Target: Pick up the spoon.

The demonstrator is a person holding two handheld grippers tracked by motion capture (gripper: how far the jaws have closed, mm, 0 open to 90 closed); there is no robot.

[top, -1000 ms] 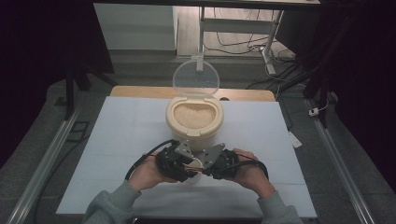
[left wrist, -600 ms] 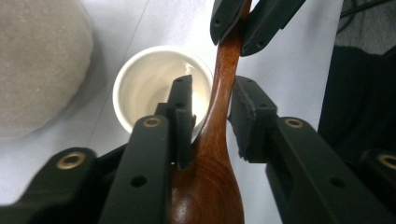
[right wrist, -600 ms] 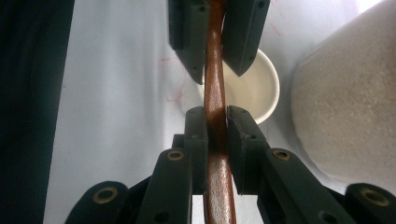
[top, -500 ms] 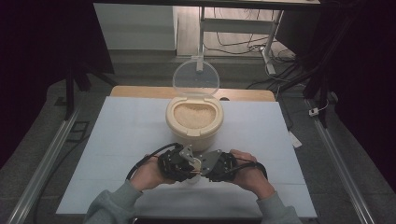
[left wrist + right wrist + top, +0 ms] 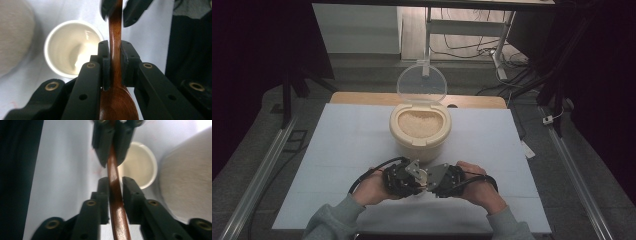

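Spoon: wooden spoon judged light, stiff (smooth); best held mid-handle, frame centre.
Left gripper: was clamped on handle, jaws just closed.
Right gripper: jaws were just opening, pads slightly apart around handle.

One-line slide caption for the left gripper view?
Left tool clamps a wooden spoon by its handle above an empty white cup.

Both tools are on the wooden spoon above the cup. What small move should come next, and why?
Probably the right tool should let go and back off. The left tool is clamped on the wooden spoon, while the right one's jaws have just been opening with the handle between them. That leaves the left free to scoop rice.
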